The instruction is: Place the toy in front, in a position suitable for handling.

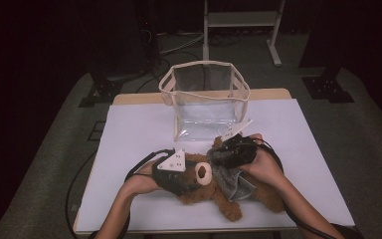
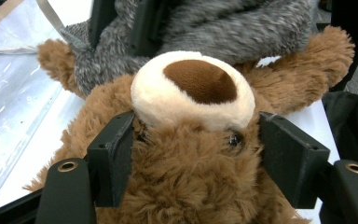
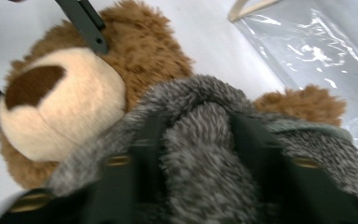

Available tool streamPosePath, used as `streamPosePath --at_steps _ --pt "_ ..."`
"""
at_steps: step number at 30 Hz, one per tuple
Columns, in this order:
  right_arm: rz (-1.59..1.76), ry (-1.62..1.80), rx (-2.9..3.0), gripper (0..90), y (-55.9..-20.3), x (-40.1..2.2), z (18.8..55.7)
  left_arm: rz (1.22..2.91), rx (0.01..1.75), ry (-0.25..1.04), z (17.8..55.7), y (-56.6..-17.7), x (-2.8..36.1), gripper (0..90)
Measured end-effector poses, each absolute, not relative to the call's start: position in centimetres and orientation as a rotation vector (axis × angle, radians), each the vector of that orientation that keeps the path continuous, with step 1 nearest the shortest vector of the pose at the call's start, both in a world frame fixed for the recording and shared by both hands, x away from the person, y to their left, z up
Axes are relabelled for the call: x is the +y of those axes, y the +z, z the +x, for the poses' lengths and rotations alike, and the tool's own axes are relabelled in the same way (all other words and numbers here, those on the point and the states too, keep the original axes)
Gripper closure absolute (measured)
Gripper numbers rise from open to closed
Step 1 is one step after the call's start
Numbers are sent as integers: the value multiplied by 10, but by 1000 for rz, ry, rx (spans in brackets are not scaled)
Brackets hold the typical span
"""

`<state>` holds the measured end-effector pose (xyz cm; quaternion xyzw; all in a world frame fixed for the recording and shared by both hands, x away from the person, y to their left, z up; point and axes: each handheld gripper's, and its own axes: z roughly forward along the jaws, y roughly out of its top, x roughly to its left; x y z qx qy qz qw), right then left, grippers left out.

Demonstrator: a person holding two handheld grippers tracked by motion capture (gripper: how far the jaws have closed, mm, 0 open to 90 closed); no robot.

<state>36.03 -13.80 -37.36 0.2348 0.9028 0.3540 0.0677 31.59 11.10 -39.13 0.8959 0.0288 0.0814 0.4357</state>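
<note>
A brown teddy bear [image 1: 206,172] lies on its back on the white table [image 1: 139,129], with a fuzzy grey garment [image 1: 234,181] over its chest. My left gripper [image 1: 191,179] is shut on the bear's head; in the left gripper view its fingers [image 2: 112,158] press the fur on both sides below the cream muzzle [image 2: 193,91]. My right gripper [image 1: 224,154] is at the bear's upper body. In the right gripper view, which is blurred, a bunched fold of the grey garment [image 3: 196,140] is pinched between the jaws, next to the muzzle [image 3: 60,107].
A clear plastic bag [image 1: 204,63] with cream trim stands open and upright at the back of the table, just beyond the bear. Its shiny wall [image 3: 317,46] is close to my right gripper. Bare white table lies to the left and far right.
</note>
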Motion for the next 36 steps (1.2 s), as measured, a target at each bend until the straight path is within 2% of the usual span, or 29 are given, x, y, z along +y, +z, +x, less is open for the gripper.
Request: streamPosePath --at_steps 1,4,8,15,18,27,31,36 --pt "717 1061 2703 669 -374 -140 359 2227 73 204 316 -391 111 304" --pt "722 1076 2667 725 -372 -148 355 2219 76 204 316 -391 112 306" --pt "784 1115 2610 741 -369 -161 358 2226 63 209 315 -391 110 305" --pt "786 1100 2601 744 -376 -148 371 2231 33 190 313 -391 113 296" --pt "818 1136 2590 752 -376 -157 373 2220 48 194 314 -392 114 297" --pt "981 1390 2436 757 -348 -241 354 2219 73 211 317 -392 113 290" --pt "1010 1373 2355 756 -332 -275 340 2208 91 205 319 -392 114 286" --pt "1064 1277 2322 754 -337 -298 339 2217 82 206 319 -391 113 283"
